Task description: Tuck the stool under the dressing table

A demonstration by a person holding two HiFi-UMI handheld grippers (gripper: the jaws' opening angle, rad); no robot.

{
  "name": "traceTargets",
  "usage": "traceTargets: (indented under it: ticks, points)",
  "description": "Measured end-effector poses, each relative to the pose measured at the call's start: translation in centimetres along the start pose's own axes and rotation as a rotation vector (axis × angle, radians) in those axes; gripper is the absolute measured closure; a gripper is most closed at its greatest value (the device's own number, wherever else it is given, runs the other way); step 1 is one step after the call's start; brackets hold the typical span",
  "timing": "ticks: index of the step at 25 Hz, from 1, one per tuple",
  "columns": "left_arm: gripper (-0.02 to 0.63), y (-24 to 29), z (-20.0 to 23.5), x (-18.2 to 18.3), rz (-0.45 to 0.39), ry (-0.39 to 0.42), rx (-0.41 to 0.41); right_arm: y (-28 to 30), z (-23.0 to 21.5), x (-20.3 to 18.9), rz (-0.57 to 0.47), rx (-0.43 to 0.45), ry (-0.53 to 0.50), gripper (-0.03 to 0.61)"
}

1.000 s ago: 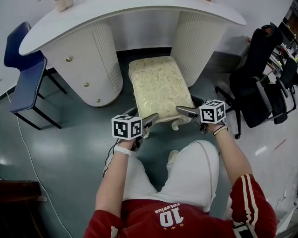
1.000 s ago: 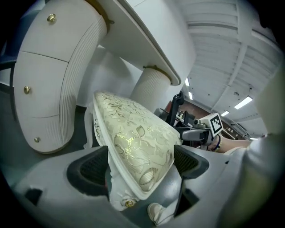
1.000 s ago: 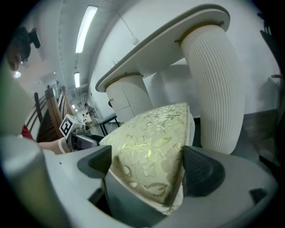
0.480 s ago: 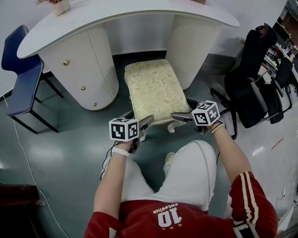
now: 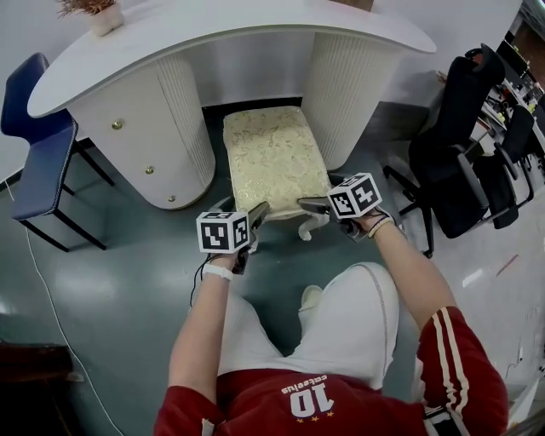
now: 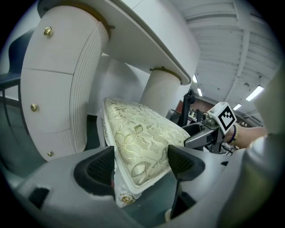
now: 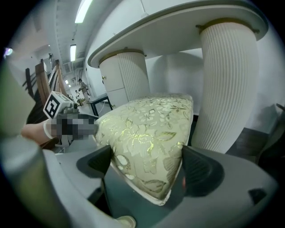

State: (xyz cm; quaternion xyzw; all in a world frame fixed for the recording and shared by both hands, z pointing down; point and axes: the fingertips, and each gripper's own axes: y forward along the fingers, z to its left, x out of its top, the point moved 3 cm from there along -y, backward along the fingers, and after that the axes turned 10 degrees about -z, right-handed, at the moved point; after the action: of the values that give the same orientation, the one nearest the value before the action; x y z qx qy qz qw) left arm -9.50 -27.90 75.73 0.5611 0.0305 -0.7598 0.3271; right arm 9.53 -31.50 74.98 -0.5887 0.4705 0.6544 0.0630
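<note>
The stool has a cream-and-gold floral cushion and white legs, and its far end sits in the gap between the two ribbed pedestals of the white dressing table. My left gripper is at the stool's near left corner. In the left gripper view its jaws are closing, with the cushion corner filling the gap and both pads against it. My right gripper is at the near right corner. In the right gripper view its pads press both sides of the cushion corner.
A blue chair stands left of the table, and a black office chair stands to the right. A small pot sits on the tabletop's left end. A thin cable lies on the grey floor. The person's legs are just behind the stool.
The stool has slid away from me, farther into the gap under the tabletop. Both grippers have moved forward with it at its near corners.
</note>
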Motion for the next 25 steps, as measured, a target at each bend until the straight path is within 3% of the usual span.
traceTargets:
  ticks: [3, 12, 18, 25]
  points:
    - [0.272, 1.0, 0.6, 1.2, 0.005, 0.039, 0.028, 1.3, -1.0, 0.9, 0.029, -0.028, 0.025, 0.078]
    - [0.265, 2.9, 2.0, 2.9, 0.056, 0.054, 0.045, 2.8, -2.8, 2.1, 0.134, -0.152, 0.088, 0.075]
    - [0.270, 4.8, 3.5, 4.2, 0.036, 0.050, 0.103, 4.0, -3.6, 3.7, 0.090, -0.312, 0.112, 0.130]
    - [0.290, 6.9, 5.6, 6.2, 0.037, 0.059, 0.206, 6.0, -4.7, 5.2, -0.047, -0.399, 0.160, 0.143]
